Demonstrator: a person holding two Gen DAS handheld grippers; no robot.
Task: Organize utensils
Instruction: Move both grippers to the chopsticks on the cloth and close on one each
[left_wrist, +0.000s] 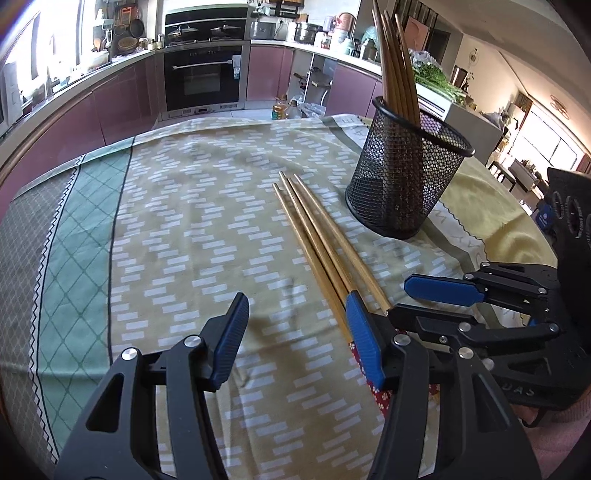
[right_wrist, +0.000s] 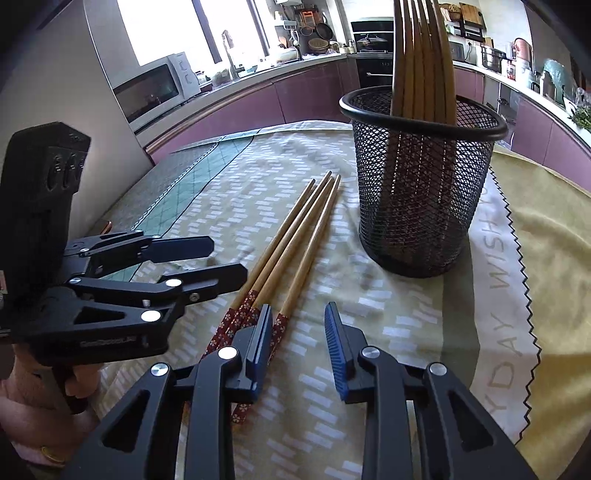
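Several loose wooden chopsticks (left_wrist: 317, 236) with red patterned handle ends (right_wrist: 240, 314) lie side by side on the tablecloth. A black mesh cup (left_wrist: 406, 177) (right_wrist: 421, 192) stands just right of them with more chopsticks upright inside. My left gripper (left_wrist: 295, 339) (right_wrist: 218, 262) is open over bare cloth, and its right pad (left_wrist: 364, 339) sits above the handle ends. My right gripper (right_wrist: 299, 343) (left_wrist: 417, 306) is open low at the handle ends. One chopstick's red end (right_wrist: 280, 325) lies between its fingers, close to the left pad (right_wrist: 262, 343) and apart from the right pad.
The patterned tablecloth (left_wrist: 177, 229) covers the table, with a yellow cloth (right_wrist: 546, 229) lapping over it on the right. A person's hand (right_wrist: 37, 406) holds the left gripper. Purple kitchen cabinets, an oven (left_wrist: 203, 74) and a microwave (right_wrist: 155, 88) stand beyond the table's far edge.
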